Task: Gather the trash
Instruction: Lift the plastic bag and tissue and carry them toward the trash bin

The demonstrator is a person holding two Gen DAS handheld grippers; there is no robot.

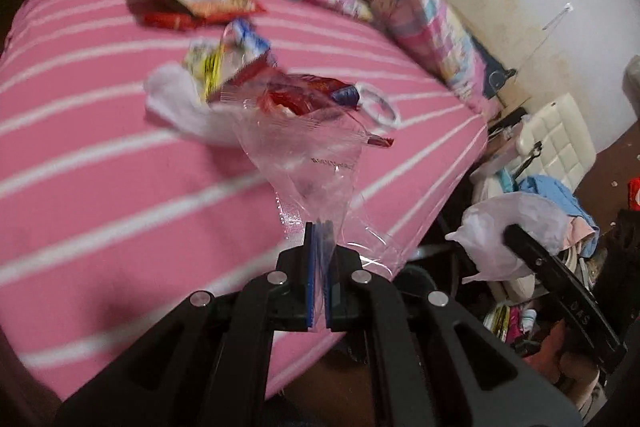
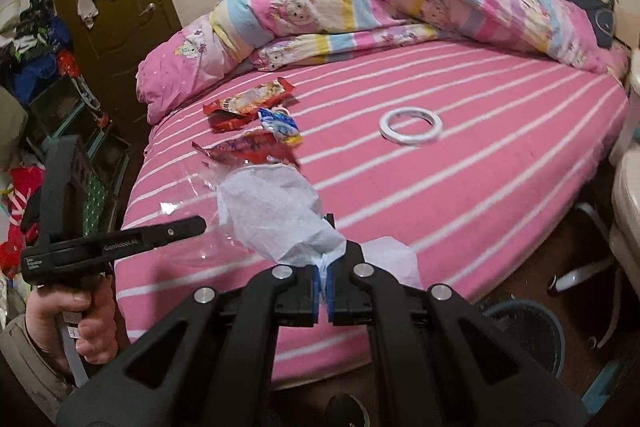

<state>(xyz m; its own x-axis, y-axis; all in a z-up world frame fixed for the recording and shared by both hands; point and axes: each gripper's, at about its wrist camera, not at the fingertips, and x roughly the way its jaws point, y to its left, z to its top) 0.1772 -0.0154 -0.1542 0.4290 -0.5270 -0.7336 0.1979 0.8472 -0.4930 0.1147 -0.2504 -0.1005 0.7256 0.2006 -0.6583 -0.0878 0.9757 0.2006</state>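
Observation:
My left gripper (image 1: 319,231) is shut on a clear plastic wrapper (image 1: 308,163) and holds it above the pink striped bed (image 1: 100,163). My right gripper (image 2: 325,227) is shut on a crumpled white tissue (image 2: 272,211); it also shows in the left wrist view (image 1: 512,243). Snack wrappers lie on the bed: a red and orange one (image 2: 248,103), a blue and white one (image 2: 280,125) and a red one (image 2: 252,149). The left gripper (image 2: 200,225) shows from the side in the right wrist view, with the clear wrapper (image 2: 192,195) hanging by it.
A roll of white tape (image 2: 411,125) lies mid-bed. A rolled quilt (image 2: 360,7) and a pillow (image 2: 180,67) lie at the back. A round bin (image 2: 528,331) stands on the floor by the bed's near right edge. Clutter lines the floor on both sides.

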